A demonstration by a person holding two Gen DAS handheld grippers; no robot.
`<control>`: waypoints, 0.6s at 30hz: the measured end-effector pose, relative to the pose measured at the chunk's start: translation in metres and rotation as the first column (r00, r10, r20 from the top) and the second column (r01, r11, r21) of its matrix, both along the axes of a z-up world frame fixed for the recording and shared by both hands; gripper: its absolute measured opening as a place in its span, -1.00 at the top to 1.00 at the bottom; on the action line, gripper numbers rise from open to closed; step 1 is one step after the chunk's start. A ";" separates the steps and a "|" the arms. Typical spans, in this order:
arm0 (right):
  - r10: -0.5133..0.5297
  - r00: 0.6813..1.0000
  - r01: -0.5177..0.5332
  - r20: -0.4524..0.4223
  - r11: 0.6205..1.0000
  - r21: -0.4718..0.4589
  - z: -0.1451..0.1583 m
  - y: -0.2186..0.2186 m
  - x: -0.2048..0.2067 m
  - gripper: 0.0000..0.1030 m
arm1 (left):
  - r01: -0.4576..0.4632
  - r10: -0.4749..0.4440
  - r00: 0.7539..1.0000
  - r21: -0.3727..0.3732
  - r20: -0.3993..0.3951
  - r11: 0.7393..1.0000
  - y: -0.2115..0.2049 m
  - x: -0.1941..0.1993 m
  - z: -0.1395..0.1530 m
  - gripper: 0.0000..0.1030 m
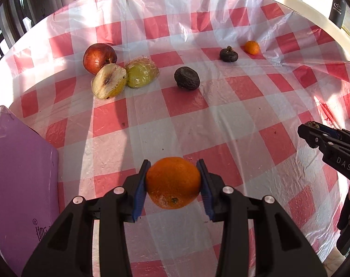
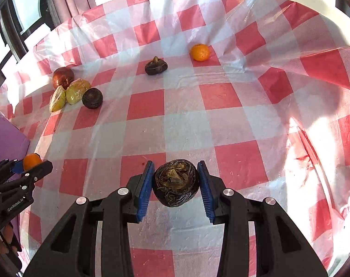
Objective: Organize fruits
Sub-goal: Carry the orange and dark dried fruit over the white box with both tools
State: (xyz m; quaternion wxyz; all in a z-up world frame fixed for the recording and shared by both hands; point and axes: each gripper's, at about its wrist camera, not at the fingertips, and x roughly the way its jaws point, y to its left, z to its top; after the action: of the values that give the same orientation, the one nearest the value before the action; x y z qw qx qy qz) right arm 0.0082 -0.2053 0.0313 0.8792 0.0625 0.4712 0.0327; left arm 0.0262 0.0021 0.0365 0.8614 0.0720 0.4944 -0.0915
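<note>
Down at the bottom middle of my left wrist view, the left gripper (image 1: 173, 182) has its blue pads pressed on both sides of an orange (image 1: 173, 183), so that one is held up off the red and white checked tablecloth (image 1: 232, 106). Same deal in the right wrist view: the right gripper (image 2: 176, 184) is clamped around a dark wrinkly fruit (image 2: 176, 183), bottom middle of the frame.

Everything else sits on the cloth. Upper left in the left view there's a little huddle: a red apple (image 1: 99, 57), a cut pear half (image 1: 109, 81) leaning against it, and a yellow-green piece in plastic wrap (image 1: 141, 73) touching the pear. A dark round fruit (image 1: 186, 78) sits apart to the right of that bunch. Further up and right, another dark fruit with a stem (image 1: 228, 54) is near a small orange (image 1: 252, 47), not touching.

A purple box (image 1: 20, 184) fills the lower left edge.
</note>
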 end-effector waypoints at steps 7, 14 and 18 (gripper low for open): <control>0.022 1.000 -0.022 -0.004 1.000 -0.018 0.015 0.036 -0.044 0.26 | 0.041 -0.040 0.999 -0.031 0.012 0.999 0.013 -0.029 0.027 0.21; 0.056 0.998 -0.056 0.010 0.998 -0.037 0.028 0.072 -0.067 0.26 | 0.076 -0.075 0.997 -0.052 0.024 0.996 0.035 -0.052 0.042 0.21; 0.071 0.997 -0.070 0.007 0.997 -0.043 0.031 0.088 -0.074 0.26 | 0.112 -0.108 0.992 -0.054 0.058 0.992 0.042 -0.061 0.053 0.21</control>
State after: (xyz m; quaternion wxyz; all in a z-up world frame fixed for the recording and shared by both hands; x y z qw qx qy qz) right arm -0.0662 -0.1168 0.0624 0.8807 0.0270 0.4699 0.0540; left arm -0.0349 0.0445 0.0899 0.8699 0.0771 0.4632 -0.1509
